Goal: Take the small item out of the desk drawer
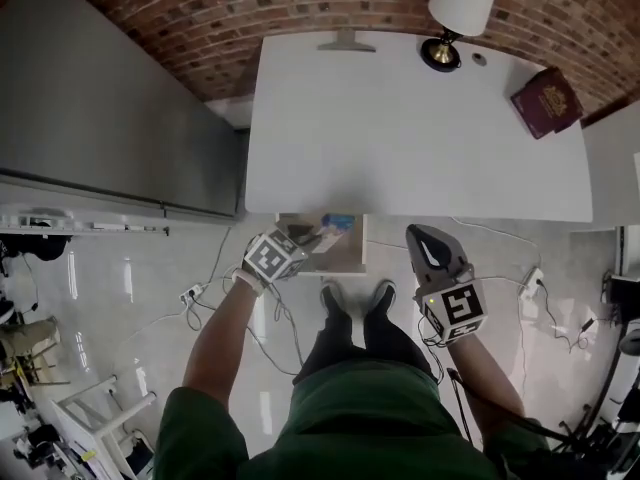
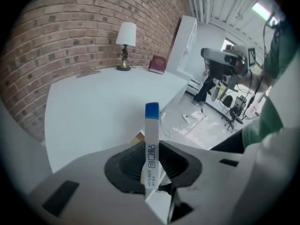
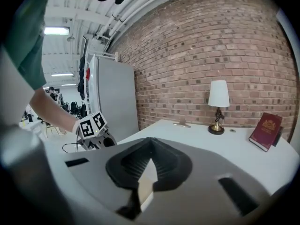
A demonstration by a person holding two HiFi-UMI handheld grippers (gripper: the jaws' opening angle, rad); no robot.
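A small white box with a blue end [image 1: 339, 222] is pinched in my left gripper [image 1: 305, 243], just above the open drawer [image 1: 345, 260] under the front edge of the white desk [image 1: 400, 128]. In the left gripper view the box [image 2: 151, 139] stands upright between the jaws of that gripper [image 2: 152, 161], its blue end on top. My right gripper [image 1: 425, 240] hangs in front of the desk, to the right of the drawer. Its jaws meet at the tip with nothing between them [image 3: 150, 144].
A table lamp [image 1: 460, 8] and a red book [image 1: 546, 101] sit at the desk's far right. A tall grey cabinet [image 1: 100, 98] stands left of the desk. Cables and a power strip [image 1: 530, 280] lie on the glossy floor. The person's shoes [image 1: 358, 298] are below the drawer.
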